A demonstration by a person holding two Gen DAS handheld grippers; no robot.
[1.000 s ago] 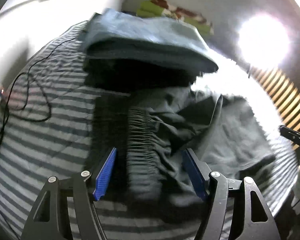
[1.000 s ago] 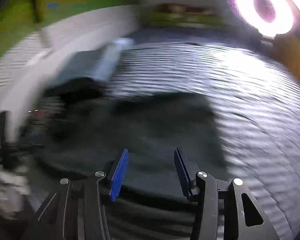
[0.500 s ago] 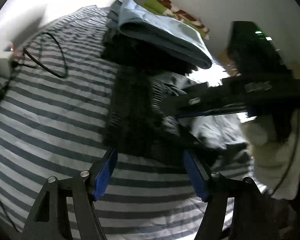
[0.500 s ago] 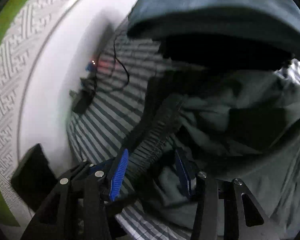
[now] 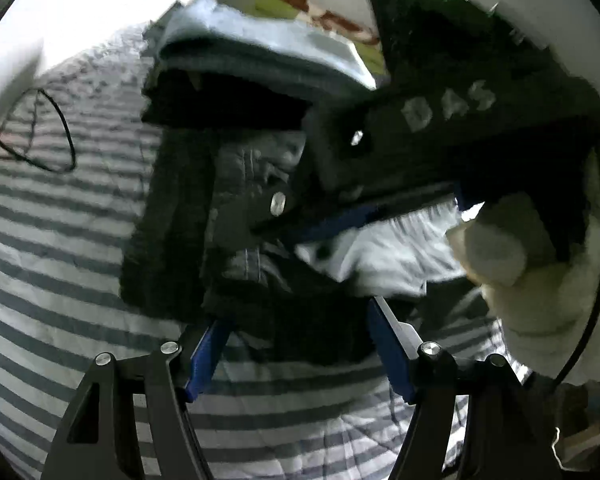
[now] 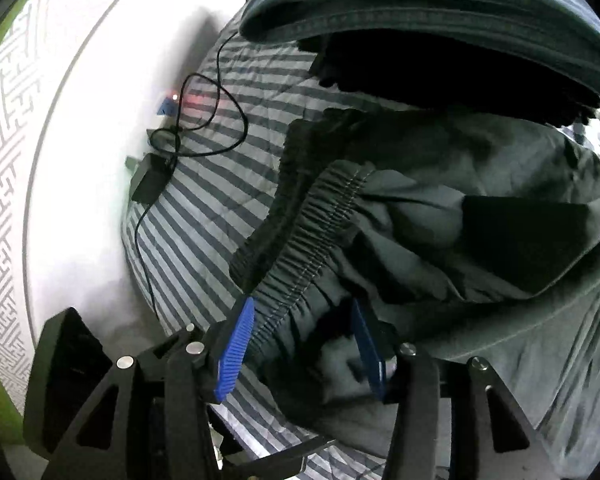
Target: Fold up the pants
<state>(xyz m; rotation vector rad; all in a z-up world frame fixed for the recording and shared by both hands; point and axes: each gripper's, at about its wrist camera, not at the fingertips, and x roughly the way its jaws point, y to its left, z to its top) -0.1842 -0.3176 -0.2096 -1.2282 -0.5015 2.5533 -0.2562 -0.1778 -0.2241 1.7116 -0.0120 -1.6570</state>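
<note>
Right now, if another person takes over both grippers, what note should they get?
Left gripper: open, hovering over the near edge of the dark pants, holding nothing.
Right gripper: jaws opening, with the elastic waistband between them; the pads do not clearly press on it.
Pants: crumpled on the striped bedsheet, in front of a pile of folded clothes.
Done: nothing folded yet.
Left: take the waistband, spread the pants flat, then fold.

Right gripper fingers opening
</note>
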